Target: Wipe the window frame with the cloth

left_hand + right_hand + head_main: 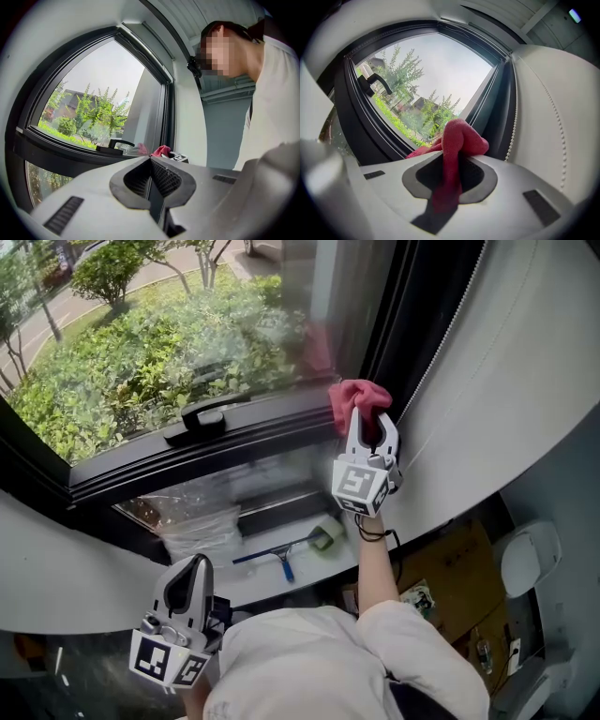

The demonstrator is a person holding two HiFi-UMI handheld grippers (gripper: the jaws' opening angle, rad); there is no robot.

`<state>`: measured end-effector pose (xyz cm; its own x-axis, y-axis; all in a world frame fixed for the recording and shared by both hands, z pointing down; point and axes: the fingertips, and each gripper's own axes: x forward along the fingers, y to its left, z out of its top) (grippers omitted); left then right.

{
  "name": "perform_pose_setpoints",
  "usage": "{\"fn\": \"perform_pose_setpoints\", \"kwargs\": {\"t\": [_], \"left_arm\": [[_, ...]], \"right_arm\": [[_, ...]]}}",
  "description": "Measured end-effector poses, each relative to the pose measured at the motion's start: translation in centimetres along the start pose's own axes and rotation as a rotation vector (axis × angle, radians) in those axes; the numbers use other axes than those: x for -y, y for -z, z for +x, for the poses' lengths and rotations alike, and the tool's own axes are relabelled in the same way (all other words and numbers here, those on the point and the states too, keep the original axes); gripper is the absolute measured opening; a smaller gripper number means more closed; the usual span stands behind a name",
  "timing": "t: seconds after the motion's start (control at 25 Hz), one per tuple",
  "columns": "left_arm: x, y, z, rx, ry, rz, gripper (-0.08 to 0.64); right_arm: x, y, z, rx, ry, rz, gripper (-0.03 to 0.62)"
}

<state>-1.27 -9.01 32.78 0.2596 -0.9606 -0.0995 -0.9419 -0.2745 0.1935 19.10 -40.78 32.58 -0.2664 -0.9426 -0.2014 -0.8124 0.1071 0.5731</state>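
**Head view.** Each gripper carries a cube with black-and-white square markers; these are the only printed patterns that can be read. The right gripper [369,420] is raised to the window frame [141,465] and points up and away from the person. It is clenched on the red cloth [354,396], which is bunched beyond the jaw tips. The cloth sits at the right end of the dark horizontal rail, just beside the dark upright. To the left, the rail runs unobstructed as far as the window handle [201,418]. To the right, the bead chain [442,341] and the white blind [506,381] stand close to the gripper. The left gripper [191,565] hangs low, well apart from the frame. A blue-handled squeegee [279,556] lies on the sill below.

**Left gripper view.** The jaws are closed together with nothing between them. The cloth [162,150] and the handle [120,141] show far ahead at the frame.

**Right gripper view.** The jaws grip the cloth [461,138]. Its long axis runs along the jaw gap, with one fold projecting past the tips toward the glass and a tail trailing back to the gripper body. The frame rail [361,126] runs away to the left, and the handle [375,84] is well apart from the cloth. The bead chain [516,117] hangs just to the right.
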Motion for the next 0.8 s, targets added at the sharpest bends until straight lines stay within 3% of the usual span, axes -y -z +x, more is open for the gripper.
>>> {"fn": "perform_pose_setpoints", "kwargs": {"t": [0.8], "left_arm": [[-0.4,0.2,-0.5,-0.002,-0.004,-0.005,0.009]], "right_arm": [[-1.2,1.7,-0.4,-0.051,-0.038,0.027,0.083]]}}
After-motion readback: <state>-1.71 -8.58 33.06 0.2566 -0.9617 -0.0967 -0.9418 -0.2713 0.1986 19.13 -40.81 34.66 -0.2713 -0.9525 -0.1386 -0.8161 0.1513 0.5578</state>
